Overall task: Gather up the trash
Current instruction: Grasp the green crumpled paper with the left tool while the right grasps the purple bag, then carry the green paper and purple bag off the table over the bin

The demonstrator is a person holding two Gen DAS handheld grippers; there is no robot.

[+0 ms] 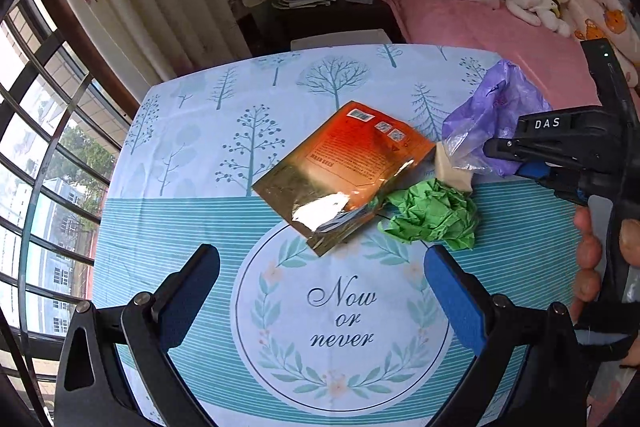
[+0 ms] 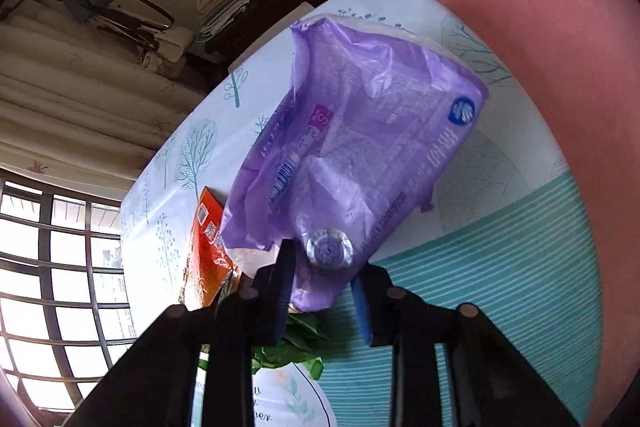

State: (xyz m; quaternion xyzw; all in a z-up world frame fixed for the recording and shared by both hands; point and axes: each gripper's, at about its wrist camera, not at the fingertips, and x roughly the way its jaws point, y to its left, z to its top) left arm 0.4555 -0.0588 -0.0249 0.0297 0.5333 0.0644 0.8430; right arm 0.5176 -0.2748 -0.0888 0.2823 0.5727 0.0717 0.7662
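While my right tool (image 2: 324, 287) pinches the purple plastic bag (image 2: 360, 147) just above the tabletop (image 1: 180, 187), 3 pieces still lie there: orange foil packet (image 1: 344, 167), green crumpled paper (image 1: 432, 215), beige block (image 1: 452, 167). My left tool (image 1: 320, 287) hangs released, empty, near them.

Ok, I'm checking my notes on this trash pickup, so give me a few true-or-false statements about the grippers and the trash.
The left gripper is open and empty. True.
The green crumpled paper lies beside the orange pouch. True.
The right gripper clamps the green crumpled paper. False: it clamps the purple bag.
The orange pouch sits inside the purple bag. False: it lies on the tablecloth.
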